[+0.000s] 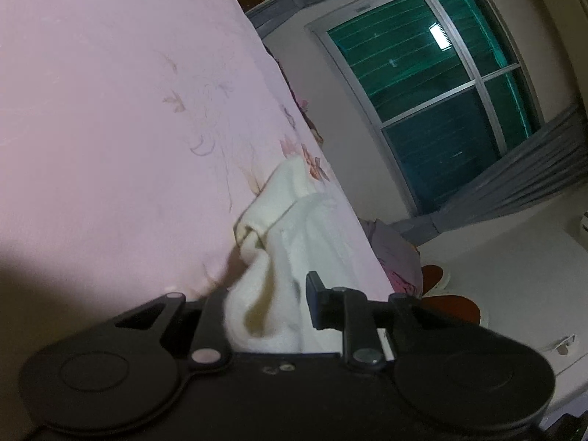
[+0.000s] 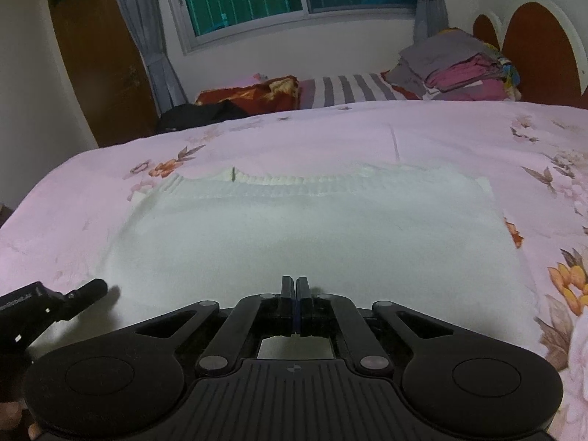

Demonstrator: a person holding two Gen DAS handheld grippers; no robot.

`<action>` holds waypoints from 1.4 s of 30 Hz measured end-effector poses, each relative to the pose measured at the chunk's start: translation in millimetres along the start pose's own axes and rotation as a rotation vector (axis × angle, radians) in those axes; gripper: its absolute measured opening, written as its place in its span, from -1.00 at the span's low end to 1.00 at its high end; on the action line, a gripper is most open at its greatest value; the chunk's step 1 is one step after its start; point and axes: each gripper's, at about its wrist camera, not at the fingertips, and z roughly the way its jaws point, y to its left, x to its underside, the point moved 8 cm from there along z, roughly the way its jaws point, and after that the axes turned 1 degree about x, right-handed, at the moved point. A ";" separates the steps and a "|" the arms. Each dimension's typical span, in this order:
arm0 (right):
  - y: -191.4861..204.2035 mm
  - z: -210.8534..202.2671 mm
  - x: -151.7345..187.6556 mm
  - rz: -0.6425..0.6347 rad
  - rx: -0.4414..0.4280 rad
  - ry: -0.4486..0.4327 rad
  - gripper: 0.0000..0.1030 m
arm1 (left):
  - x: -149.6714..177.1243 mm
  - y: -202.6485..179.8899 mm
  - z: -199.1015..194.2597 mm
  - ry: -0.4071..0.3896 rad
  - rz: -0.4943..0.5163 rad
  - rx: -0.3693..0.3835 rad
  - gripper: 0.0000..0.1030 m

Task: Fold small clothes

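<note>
the white garment [image 2: 294, 235] is spread flat on the pink floral bedsheet [image 2: 422, 136]; its near-left corner is pinched by the left gripper [image 1: 268, 308], while the right gripper [image 2: 296, 294] is pressed together, empty, above the near edge.

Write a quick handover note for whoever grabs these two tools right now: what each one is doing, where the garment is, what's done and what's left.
Left tool: white cloth is bunched between its fingers at the garment's near left corner; it looks gripped, though one finger is hidden by the cloth.
Right tool: shut at the near edge of the white garment; whether it pinches fabric cannot be told.
The garment lies spread flat on the pink floral bedsheet, ribbed edge at the far side.
A stack of folded clothes sits at the far right by the headboard.
Done: garment laid out.
Left: probably every fold, then likely adding it to the stack.
</note>
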 end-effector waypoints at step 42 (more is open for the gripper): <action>-158.5 -74.0 -18.3 0.304 -0.332 -0.007 0.05 | 117.4 -146.3 59.9 0.332 0.717 -0.149 -0.46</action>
